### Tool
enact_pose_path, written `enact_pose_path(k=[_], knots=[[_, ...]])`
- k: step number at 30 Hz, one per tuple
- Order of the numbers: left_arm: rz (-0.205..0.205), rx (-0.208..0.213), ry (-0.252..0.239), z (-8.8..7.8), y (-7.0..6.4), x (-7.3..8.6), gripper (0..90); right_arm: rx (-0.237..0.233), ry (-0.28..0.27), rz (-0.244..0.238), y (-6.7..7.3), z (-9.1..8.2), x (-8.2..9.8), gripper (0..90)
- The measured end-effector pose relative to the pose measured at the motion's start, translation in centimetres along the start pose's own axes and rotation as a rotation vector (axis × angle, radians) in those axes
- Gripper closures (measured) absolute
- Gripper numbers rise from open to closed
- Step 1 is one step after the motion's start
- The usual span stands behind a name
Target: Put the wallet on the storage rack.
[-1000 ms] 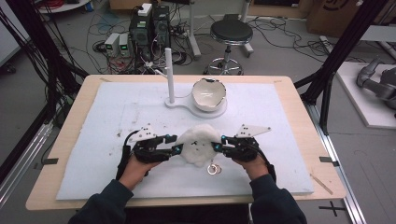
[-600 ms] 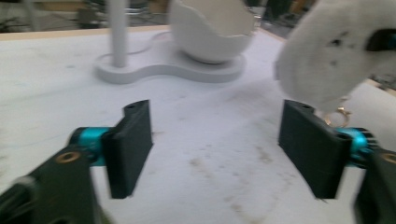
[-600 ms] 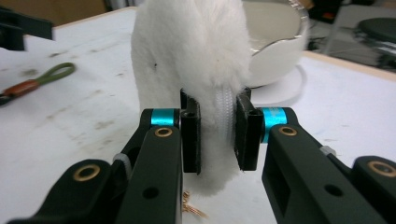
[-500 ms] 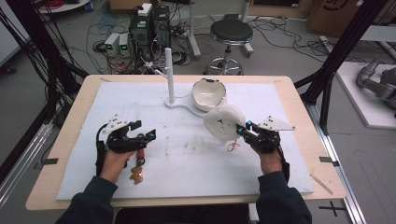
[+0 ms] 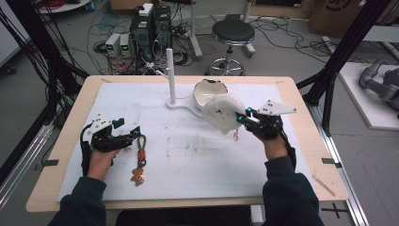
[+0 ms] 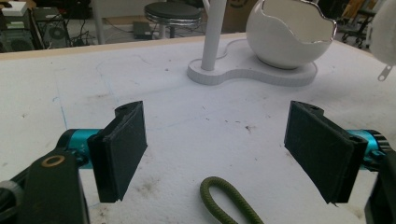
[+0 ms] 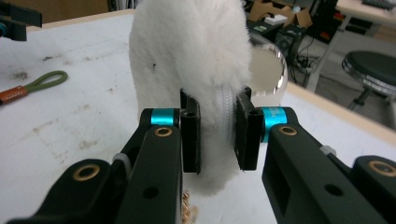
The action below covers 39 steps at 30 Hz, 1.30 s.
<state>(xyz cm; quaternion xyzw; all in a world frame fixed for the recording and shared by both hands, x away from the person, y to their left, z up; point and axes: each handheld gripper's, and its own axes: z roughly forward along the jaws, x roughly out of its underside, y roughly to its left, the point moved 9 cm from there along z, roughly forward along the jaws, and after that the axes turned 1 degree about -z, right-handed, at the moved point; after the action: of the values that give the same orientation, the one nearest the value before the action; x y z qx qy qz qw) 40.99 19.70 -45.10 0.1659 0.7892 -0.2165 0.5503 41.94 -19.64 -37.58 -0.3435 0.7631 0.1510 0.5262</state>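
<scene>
Keychain (image 5: 139, 160): lies on the mat just beside your left gripper (image 5: 123, 139), jaws spread wide, nothing between them; its green loop (image 6: 227, 201) sits near the pads.
Pouch (image 5: 223, 113): your right gripper (image 7: 218, 135) is clenched on its zipper edge, lifting it beside the bowl (image 5: 207, 92).
Risk: fluffy fabric may slip from a narrow pinch; swinging could knock the bowl or post (image 5: 171, 75).

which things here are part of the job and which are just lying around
In the job:
- white fluffy pouch, clamped at its zip in the right gripper
- keychain with green loop, on the mat by the open left gripper
- white egg-shaped bowl on its stand

Lying about:
- stool
- cables and boxes on the floor
</scene>
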Motion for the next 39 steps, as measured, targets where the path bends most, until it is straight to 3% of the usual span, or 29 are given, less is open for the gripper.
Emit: enact_pose_path(k=[4,9,15,16,19,26,31,39], knots=[[-0.023,-0.003,0.001,0.0,0.2,0.1,20.5,-0.006,-0.002,-0.052,-1.0,1.1,-2.8,76.1],[-0.032,0.003,0.007,0.2,0.3,0.2,20.5,-0.008,-0.002,-0.110,-1.7,2.3,-5.0,76.2],[-0.050,0.006,0.006,0.3,0.3,0.2,20.5,-0.010,0.020,-0.189,-3.0,5.1,-8.4,76.1],[-0.049,0.008,0.008,0.4,0.3,0.2,20.5,-0.010,0.020,-0.189,-3.0,5.1,-8.4,76.1],[-0.046,0.014,0.014,0.4,0.2,0.3,20.5,-0.002,0.027,-0.249,-3.6,6.5,-9.2,76.1],[-0.053,0.014,0.019,0.5,0.2,0.4,20.5,0.027,0.123,-0.371,-5.0,10.0,-9.3,76.0],[-0.057,0.014,0.023,0.6,0.2,0.5,20.5,0.050,0.130,-0.421,-5.5,10.8,-9.3,76.0],[-0.065,0.019,0.028,0.6,0.2,0.5,20.5,0.073,0.262,-0.595,-5.6,11.6,-6.7,76.0]])
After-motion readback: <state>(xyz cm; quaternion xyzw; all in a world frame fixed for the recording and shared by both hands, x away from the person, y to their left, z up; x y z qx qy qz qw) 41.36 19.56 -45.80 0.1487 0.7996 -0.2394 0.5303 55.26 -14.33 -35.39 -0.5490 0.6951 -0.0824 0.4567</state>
